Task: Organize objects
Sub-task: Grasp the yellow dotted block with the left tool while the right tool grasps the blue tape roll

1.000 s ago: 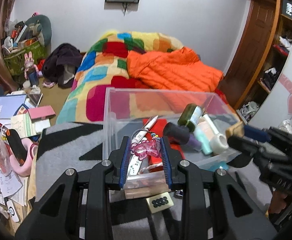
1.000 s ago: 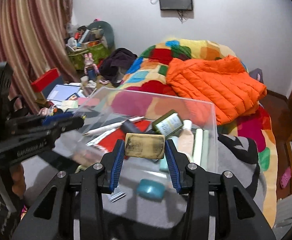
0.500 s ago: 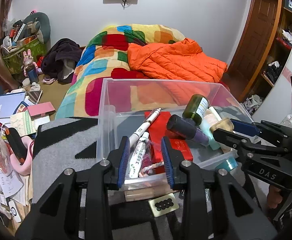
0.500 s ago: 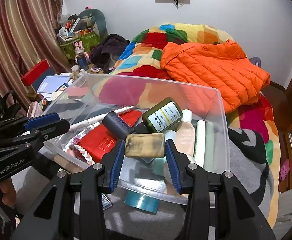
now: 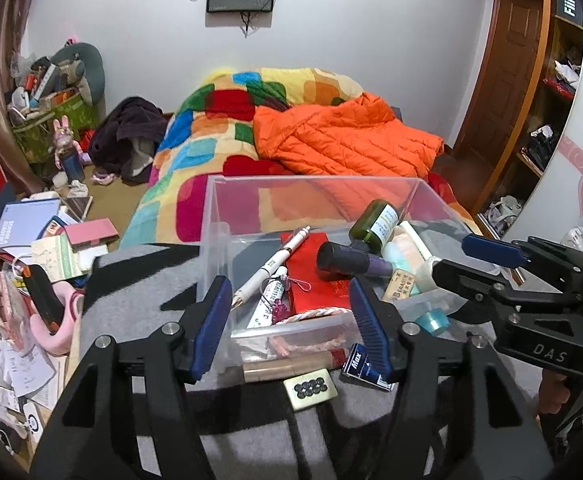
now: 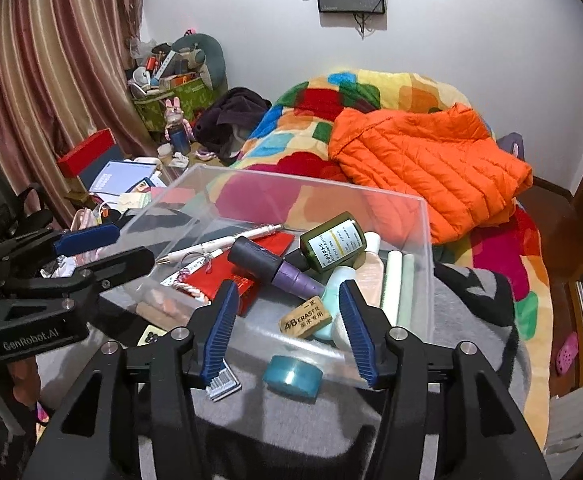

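Note:
A clear plastic box (image 5: 215,216) (image 6: 425,248) stands on a grey and black blanket. In it lie a white pen (image 5: 275,262), a red packet (image 5: 315,276), a pink charm (image 5: 278,306), a green bottle (image 6: 333,240), a dark purple tube (image 6: 275,270) and a tan eraser (image 6: 305,320) (image 5: 401,282). My left gripper (image 5: 289,320) is open and empty at the box's near wall. My right gripper (image 6: 287,316) is open and empty just above the eraser.
In front of the box lie a teal tape roll (image 6: 291,374), a small card with black dots (image 5: 310,388), a blue Max box (image 5: 365,368) and a staple strip (image 6: 223,386). A bed with an orange jacket (image 5: 343,136) is behind. Clutter covers the floor (image 5: 43,240) on the left.
My left gripper let go of the pink charm, which now lies in the box. My right gripper opened and dropped the tan eraser into the box. Both grippers drew back and opened wide.

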`<state>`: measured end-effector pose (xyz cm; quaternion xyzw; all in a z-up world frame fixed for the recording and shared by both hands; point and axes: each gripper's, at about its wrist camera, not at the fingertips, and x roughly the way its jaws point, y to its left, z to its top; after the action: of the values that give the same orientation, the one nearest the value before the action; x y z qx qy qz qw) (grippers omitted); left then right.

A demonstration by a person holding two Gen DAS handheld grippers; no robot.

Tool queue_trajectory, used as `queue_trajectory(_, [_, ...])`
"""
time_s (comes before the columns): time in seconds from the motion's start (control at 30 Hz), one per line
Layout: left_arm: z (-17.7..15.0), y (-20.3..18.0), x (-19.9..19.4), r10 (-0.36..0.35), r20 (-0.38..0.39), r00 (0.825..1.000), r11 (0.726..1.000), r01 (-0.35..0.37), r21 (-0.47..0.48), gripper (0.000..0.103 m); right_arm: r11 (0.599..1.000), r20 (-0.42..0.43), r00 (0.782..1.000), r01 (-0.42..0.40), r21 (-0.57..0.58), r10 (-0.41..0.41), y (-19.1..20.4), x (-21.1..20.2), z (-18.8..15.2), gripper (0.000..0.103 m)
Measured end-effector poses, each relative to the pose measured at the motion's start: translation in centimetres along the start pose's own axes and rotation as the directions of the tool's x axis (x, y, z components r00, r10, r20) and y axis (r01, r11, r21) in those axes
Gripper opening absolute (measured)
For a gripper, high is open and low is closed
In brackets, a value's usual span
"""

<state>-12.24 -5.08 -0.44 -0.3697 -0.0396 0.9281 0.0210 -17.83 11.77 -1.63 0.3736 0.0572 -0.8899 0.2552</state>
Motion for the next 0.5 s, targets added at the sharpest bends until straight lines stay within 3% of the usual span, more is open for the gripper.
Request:
queue_trajectory(0.17, [-0.6, 0.0, -2.0, 0.015, 0.040, 0.999, 1.000, -0.014, -0.004, 0.079, 1.000, 0.041, 0.999, 0.016, -0.001, -0.016, 0.0, -2.1, -0.7, 0.054])
queue_trajectory(0.3, [-1.5, 0.1, -2.5, 0.012, 0.033, 0.999, 1.000, -0.011, -0.010, 0.082, 1.000, 0.047, 0.999, 0.008, 0.016, -0.009, -0.3, -2.8, -1.5, 0.056])
queue_trajectory(0.5, [-4.0, 0.0, -1.2, 0.012, -0.040, 0.999, 1.000, -0.013, -0.004, 0.082, 1.000, 0.003, 1.000, 0.017, 0.019, -0.017, -0.1, -1.7, -3.5, 0.056])
